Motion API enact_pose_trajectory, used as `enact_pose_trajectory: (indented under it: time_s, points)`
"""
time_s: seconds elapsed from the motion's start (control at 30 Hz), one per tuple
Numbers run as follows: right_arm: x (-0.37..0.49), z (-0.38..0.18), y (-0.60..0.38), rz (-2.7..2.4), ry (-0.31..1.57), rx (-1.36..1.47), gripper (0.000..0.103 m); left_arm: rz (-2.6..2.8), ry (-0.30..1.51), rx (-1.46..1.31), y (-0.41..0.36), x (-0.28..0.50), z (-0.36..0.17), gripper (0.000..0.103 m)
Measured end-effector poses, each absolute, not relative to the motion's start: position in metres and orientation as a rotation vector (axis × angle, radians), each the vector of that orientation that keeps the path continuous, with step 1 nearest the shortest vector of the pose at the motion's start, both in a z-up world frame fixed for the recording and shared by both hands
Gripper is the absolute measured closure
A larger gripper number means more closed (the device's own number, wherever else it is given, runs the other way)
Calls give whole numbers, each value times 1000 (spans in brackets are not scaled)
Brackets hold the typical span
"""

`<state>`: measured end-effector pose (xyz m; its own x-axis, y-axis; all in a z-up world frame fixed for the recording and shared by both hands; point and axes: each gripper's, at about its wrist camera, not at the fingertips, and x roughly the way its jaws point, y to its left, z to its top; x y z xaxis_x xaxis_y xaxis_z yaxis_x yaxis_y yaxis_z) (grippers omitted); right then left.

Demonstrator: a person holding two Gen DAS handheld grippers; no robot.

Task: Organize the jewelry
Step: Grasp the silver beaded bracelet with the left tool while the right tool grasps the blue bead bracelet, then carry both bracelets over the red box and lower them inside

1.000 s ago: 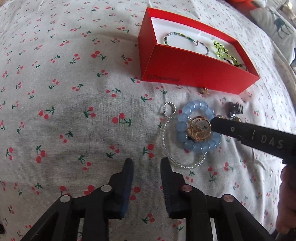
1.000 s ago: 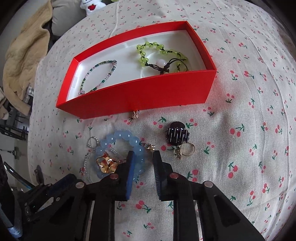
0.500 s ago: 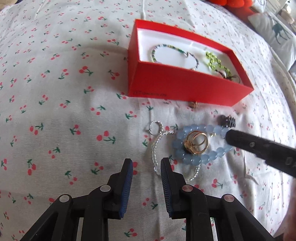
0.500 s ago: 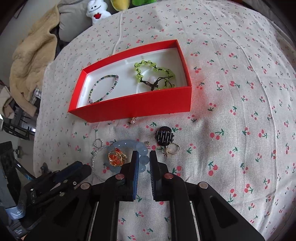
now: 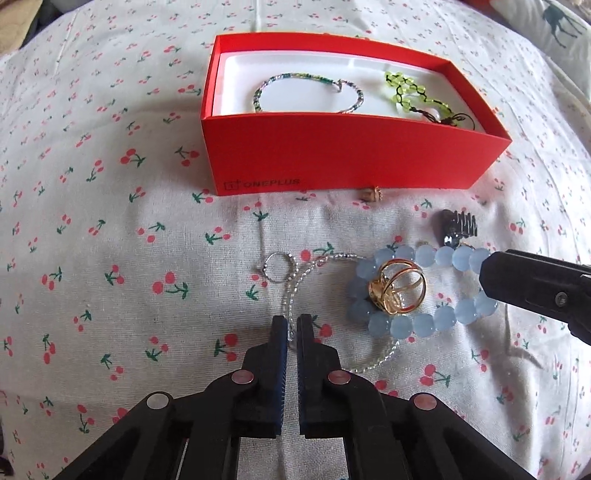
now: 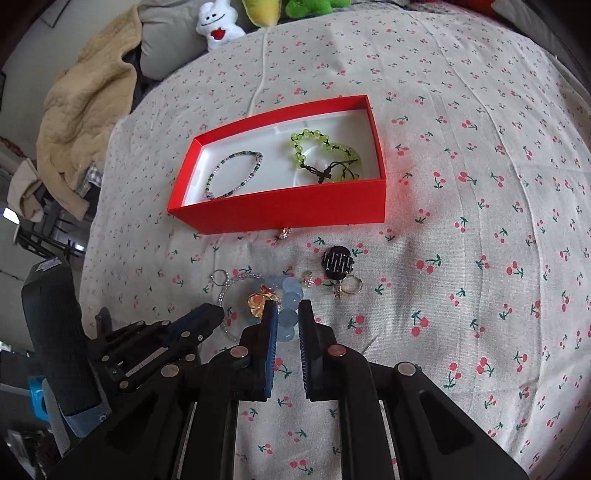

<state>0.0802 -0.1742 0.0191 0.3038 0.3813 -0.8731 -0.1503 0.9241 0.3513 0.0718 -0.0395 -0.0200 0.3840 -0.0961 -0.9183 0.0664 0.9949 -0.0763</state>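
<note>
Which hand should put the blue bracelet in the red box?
Right. The right hand-held gripper pinches the blue bracelet, and the red box lies straight ahead. The left hand-held gripper looks closed on the clear bead chain instead.

Home bedroom: cherry-print bedsheet point(image 6: 461, 110), plush toys point(image 6: 221, 22).

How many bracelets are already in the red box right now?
2. A thin green-and-clear seed-bead bracelet lies in the left part of the red box; a lime-green bead bracelet with dark cord lies in the right part. Nothing else shows inside.
</note>
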Motion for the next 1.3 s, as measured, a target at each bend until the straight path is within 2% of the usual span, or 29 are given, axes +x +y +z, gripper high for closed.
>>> enact_pose_trajectory:
  time_s: [0.37, 0.6, 0.7, 0.77, 0.97, 1.03, 1.3]
  points:
    - [74, 45, -168, 437, 1159, 226, 91, -164, 1076, -88, -29, 57, 17, 103]
    - [68, 56, -175, 447, 1131, 249, 91, -207, 1117, -156, -23, 60, 9, 103]
    - [66, 58, -180, 435, 1124, 254, 91, -204, 1144, -188, -22, 63, 1, 85]
    - [66, 57, -184, 426, 1127, 259, 91, -179, 1167, -195, -21, 67, -7, 80]
    - [67, 53, -189, 410, 1143, 265, 91, -118, 1207, -114, -33, 74, -28, 83]
    - [68, 52, -189, 409, 1145, 264, 91, -99, 1199, -49, -43, 73, -28, 99]
    - [68, 60, -192, 421, 1124, 269, 91, -123, 1200, -83, -42, 68, -19, 99]
